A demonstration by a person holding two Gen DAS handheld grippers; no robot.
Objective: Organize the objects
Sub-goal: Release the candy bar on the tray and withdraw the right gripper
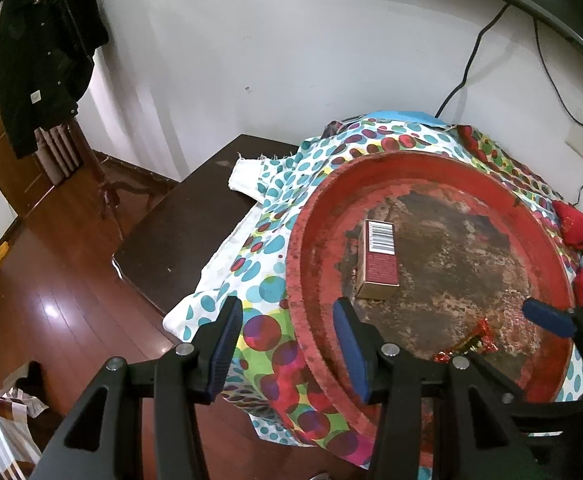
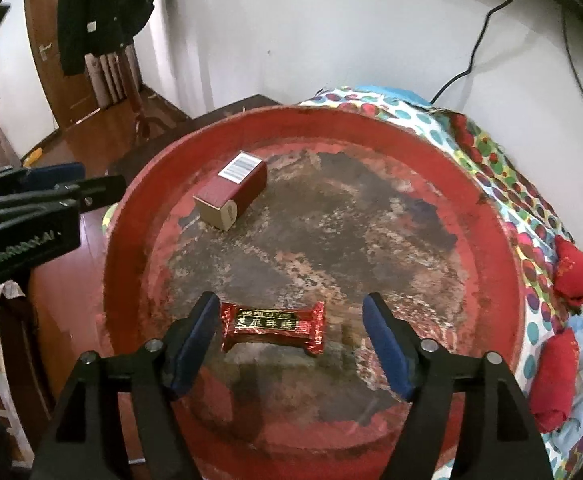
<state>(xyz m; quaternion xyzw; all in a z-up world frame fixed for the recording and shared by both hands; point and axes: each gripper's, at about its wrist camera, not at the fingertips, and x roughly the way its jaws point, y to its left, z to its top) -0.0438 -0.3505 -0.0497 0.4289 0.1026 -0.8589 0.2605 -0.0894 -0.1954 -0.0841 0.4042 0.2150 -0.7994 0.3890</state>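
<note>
The right tool [image 2: 287, 344] stands open around the red candy bar [image 2: 273, 327], which lies on the tray [image 2: 119, 240] near its front rim, untouched. I'd lift straight up without brushing it. The left tool [image 1: 287, 348] hangs open, empty, over the tray's left rim.

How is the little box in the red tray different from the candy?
The box is stiff, with a barcode; the candy is a shiny, crinkled wrapper. The box lies far from the right gripper; the candy lies between its fingers, untouched. Both are red, in the tray.
</note>
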